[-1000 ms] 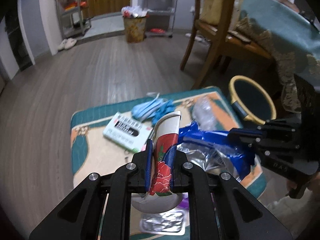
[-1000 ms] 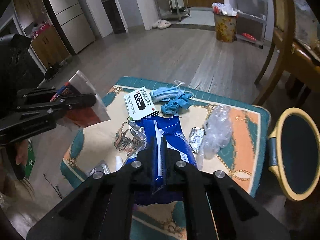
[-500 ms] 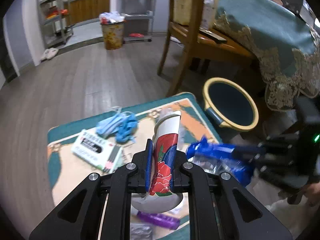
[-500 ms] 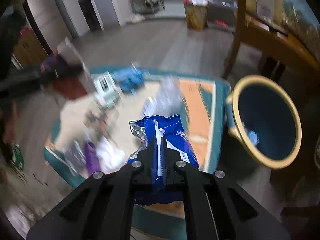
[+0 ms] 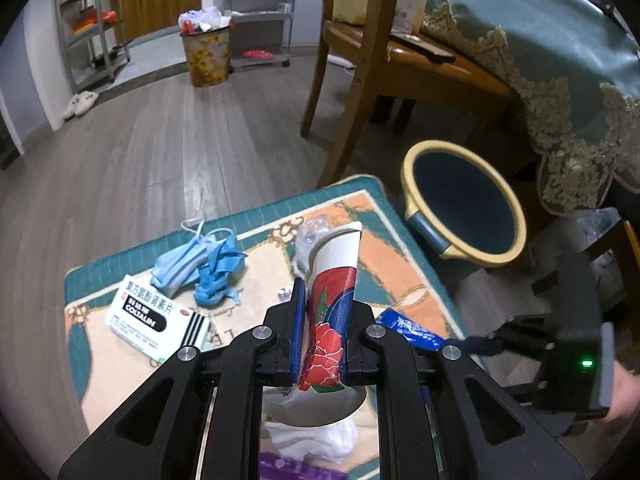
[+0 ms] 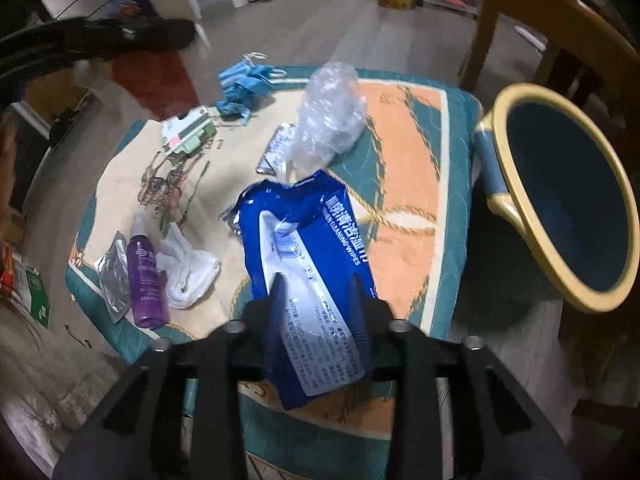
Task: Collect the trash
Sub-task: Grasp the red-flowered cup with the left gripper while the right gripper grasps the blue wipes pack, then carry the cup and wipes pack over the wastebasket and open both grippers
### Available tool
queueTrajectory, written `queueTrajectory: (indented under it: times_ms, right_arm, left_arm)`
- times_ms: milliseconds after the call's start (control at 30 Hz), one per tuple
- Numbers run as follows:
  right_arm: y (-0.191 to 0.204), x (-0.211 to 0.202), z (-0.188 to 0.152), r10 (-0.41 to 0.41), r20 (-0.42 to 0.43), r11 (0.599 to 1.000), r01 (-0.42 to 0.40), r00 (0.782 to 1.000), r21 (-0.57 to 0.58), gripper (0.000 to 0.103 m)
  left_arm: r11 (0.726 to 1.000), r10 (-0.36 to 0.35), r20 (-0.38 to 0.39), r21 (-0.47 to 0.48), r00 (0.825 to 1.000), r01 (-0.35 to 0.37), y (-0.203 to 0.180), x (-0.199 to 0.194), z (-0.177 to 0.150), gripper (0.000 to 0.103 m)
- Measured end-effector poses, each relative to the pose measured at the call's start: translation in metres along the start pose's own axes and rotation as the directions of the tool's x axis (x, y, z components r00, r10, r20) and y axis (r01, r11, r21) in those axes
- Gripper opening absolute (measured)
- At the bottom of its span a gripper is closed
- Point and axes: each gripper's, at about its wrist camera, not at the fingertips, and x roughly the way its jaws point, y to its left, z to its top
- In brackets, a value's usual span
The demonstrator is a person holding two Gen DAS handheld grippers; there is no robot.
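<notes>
Your left hand-held gripper (image 5: 322, 340) is clamped on a flattened paper cup (image 5: 330, 308) with a red flower print, held upright above the counter (image 5: 92, 284). Your right hand-held gripper (image 6: 318, 304) has its fingers spread apart, with the blue wipes packet (image 6: 308, 248) lying loose between them over the counter's near edge. The yellow-rimmed bin (image 6: 560, 204) stands just beside the counter on your right. A crumpled clear plastic bag (image 6: 330, 114) lies beyond the packet.

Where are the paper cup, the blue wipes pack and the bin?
paper cup (image 5: 332, 304): left wrist view, printed side.
wipes pack (image 6: 308, 248): right wrist view, blue front.
bin (image 6: 516, 168): right wrist view, yellow rim.
</notes>
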Motion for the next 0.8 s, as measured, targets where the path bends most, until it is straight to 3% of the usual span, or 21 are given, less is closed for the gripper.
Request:
queueTrajectory:
  times_ms: [167, 267, 333, 400, 600, 700, 800]
  right_arm:
    - [0.014, 0.001, 0.006, 0.039, 0.004, 0.996, -0.039, 0.999, -0.084, 0.041]
    - [0.021, 0.018, 0.003, -0.034, -0.039, 0.989, 0.028, 0.999, -0.144, 0.039]
    - [0.017, 0.023, 0.003, -0.048, -0.04, 0.991, 0.042, 0.998, -0.127, 0.016]
    - [0.013, 0.021, 0.004, -0.022, -0.042, 0.995, 0.017, 0.999, -0.097, 0.009]
    - [0.0, -0.038, 0.012, -0.006, 0.037, 1.0, 0.006, 0.999, -0.012, 0.006]
    - [-0.02, -0.088, 0.013, -0.062, 0.13, 0.997, 0.056, 0.99, 0.051, 0.006]
    - [-0.044, -0.127, 0.013, -0.137, 0.216, 0.987, 0.115, 0.967, 0.11, 0.006]
  left_arm:
    - [0.999, 0.012, -0.018, -0.043, 1.0, -0.012, 0.017, 0.008, 0.0, 0.015]
    - [0.998, 0.025, -0.026, -0.051, 0.999, -0.026, 0.022, 0.012, -0.001, 0.015]
    - [0.998, 0.029, -0.029, -0.055, 0.999, -0.03, 0.023, 0.013, -0.001, 0.015]
    - [0.998, 0.025, -0.027, -0.054, 0.999, -0.026, 0.021, 0.012, 0.0, 0.015]
    - [0.999, 0.004, 0.003, -0.038, 1.0, -0.004, 0.012, 0.001, 0.002, 0.015]
    - [1.0, 0.009, 0.015, -0.014, 1.0, -0.009, 0.007, -0.001, 0.002, 0.015]
    - [1.0, 0.007, 0.007, 0.002, 1.0, -0.007, 0.001, 0.005, 0.004, 0.015]
